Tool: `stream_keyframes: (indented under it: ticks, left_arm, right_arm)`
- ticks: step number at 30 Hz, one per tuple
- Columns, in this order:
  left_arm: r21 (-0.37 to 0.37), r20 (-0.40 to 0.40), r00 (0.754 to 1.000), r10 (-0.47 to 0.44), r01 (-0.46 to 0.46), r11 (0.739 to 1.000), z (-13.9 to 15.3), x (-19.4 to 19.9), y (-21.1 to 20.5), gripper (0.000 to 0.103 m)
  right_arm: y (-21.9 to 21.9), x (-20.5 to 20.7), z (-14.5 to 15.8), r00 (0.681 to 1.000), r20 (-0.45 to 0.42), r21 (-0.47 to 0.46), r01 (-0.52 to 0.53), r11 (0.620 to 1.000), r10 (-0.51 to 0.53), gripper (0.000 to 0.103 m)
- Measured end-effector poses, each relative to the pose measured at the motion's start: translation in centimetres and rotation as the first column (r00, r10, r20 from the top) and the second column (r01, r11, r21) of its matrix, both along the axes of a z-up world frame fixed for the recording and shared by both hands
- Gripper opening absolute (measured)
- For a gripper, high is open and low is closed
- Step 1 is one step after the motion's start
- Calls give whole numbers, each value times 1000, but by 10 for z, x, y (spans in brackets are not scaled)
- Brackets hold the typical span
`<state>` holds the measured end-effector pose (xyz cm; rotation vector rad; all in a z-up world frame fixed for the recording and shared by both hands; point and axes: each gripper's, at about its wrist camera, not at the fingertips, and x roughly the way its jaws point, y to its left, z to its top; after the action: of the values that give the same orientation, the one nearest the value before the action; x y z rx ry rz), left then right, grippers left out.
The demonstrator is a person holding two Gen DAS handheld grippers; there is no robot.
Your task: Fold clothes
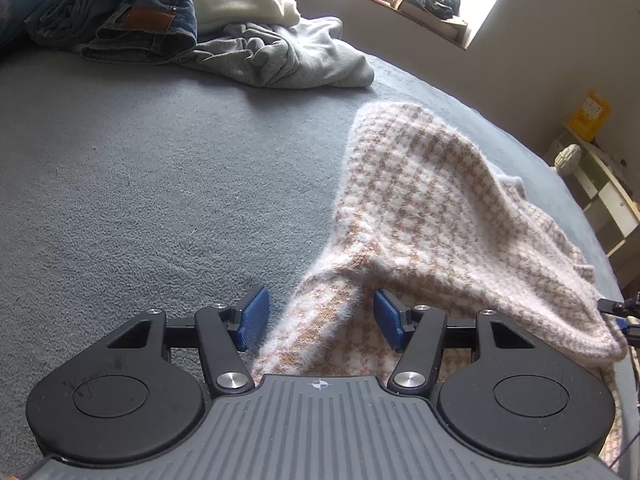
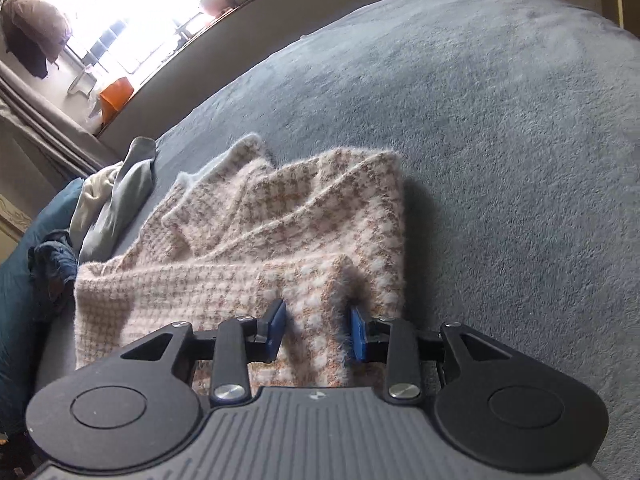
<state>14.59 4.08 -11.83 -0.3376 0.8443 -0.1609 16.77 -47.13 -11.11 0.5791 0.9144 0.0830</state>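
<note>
Sweater: fuzzy pink-and-tan houndstooth knit sweater (image 2: 248, 248), long axis running near-to-far.
Left gripper (image 1: 320, 322): jaws apart, straddling sweater.
Right gripper (image 2: 318, 330): jaws apart, fabric between.
Jeans (image 1: 132, 20): tan patch, unreadable.

No legible text, not even on the jeans' leather patch (image 1: 147, 20).

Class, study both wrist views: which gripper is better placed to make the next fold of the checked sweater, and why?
Probably the right gripper: its open jaws straddle a raised fold of the sweater, pads close on either side. The left gripper is open wider, over a flatter part with bare bed beside one pad.
</note>
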Motion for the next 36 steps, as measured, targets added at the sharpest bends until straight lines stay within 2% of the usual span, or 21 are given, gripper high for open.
stream_keyframes:
  ticks: [2,3,4,7,11,14,18,22,25,27,30,34,36]
  left_arm:
    - [8,3,1000,-7,7,1000,-1,0,0,58]
    - [12,5,1000,-8,8,1000,-1,0,0,58]
    - [16,7,1000,-9,9,1000,-1,0,-1,58]
    - [24,12,1000,-11,11,1000,-2,1,-1,58]
    - [39,17,999,-29,28,999,-3,1,-3,61]
    - [62,23,999,-41,40,997,-4,1,-6,62]
    - [70,21,998,-56,54,996,-3,2,-6,62]
    - [40,17,996,-86,85,996,6,-5,5,62]
    - [-3,55,994,-91,91,996,18,-10,17,62]
    - [-10,70,994,-81,82,997,24,-10,19,62]
    - [-7,81,995,-62,63,998,27,1,16,62]
    - [-13,107,993,-44,45,999,28,16,7,62]
    - [-8,109,993,-47,48,999,25,25,-1,62]
  right_arm:
    - [4,5,-2,1000,-5,7,-20,1000,20,36]
    - [8,6,-1,999,-2,1,-39,999,39,28]
    - [13,6,0,998,7,-10,-63,998,63,13]
    - [23,3,15,994,76,-63,-70,996,75,12]
    - [6,-1,44,979,203,2,13,1000,-13,11]
    - [0,2,39,985,172,-26,29,999,-24,12]
    - [-2,4,5,996,78,-56,56,997,-52,12]
    - [-7,-3,3,993,84,20,86,996,-87,12]
    - [-10,-6,11,993,91,54,64,996,-69,12]
    - [-8,-5,10,997,71,12,33,999,-34,13]
    - [-3,-4,8,999,47,-79,29,996,-25,22]
    - [0,-25,37,978,190,-183,123,975,-88,30]
    - [11,-30,54,965,258,-238,110,965,-46,30]
